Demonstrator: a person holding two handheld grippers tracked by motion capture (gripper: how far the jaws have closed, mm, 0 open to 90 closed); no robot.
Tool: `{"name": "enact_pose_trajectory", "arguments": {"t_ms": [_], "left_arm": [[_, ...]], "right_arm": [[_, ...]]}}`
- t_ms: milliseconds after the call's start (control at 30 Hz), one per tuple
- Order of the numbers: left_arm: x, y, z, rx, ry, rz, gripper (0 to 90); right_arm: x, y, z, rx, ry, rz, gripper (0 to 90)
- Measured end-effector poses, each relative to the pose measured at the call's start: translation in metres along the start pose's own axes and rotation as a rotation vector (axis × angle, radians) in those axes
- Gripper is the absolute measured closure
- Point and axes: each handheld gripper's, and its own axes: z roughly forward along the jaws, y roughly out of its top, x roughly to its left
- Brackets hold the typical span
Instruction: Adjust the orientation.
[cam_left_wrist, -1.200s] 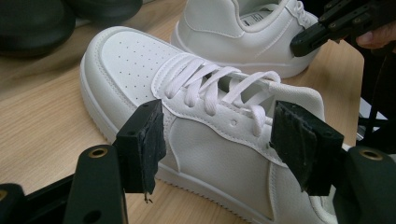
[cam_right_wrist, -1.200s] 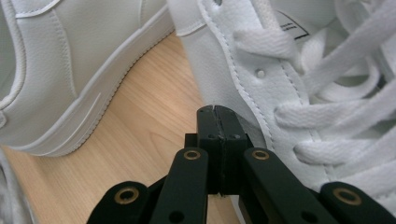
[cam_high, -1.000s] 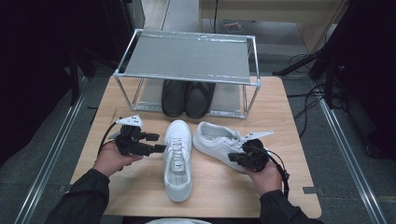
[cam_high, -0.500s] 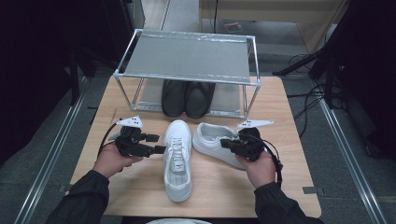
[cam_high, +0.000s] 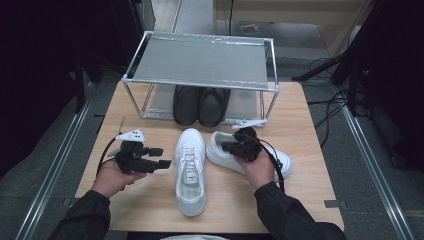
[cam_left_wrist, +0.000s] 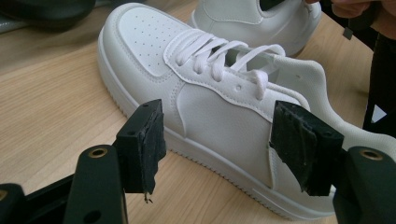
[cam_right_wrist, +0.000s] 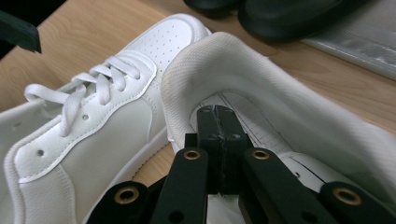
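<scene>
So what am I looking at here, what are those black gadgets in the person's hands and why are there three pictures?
A person sits at a wooden table holding a hand-held gripper in each hand, a clamp with two black jaws. One picture is taken from above. The other two come from small cameras riding on each gripper, looking along its jaws. On the table lie two white sneakers and a metal rack with black shoes under it. The left gripper is open, its jaws facing the side of the left sneaker without touching it. The right gripper has its jaws shut together and pokes into the opening of the right sneaker. Neither sneaker is clamped.
</scene>
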Motion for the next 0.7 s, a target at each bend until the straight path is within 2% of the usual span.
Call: {"name": "enact_pose_trajectory", "arguments": {"t_ms": [133,433,700], "left_arm": [[-0.0011,-0.0026,-0.0019,0.000,0.010,-0.002,35.4],[-0.0010,-0.0042,-0.0020,0.002,0.013,-0.003,35.4],[0.0013,-0.0043,-0.0039,-0.005,0.011,-0.007,35.4]], "right_arm": [[0.0028,-0.0002,0.0060,0.019,-0.033,-0.034,90.0],[0.0041,-0.0008,0.0065,0.043,0.004,-0.059,90.0],[0.0062,-0.0024,0.0020,0.038,0.019,-0.075,90.0]]}}
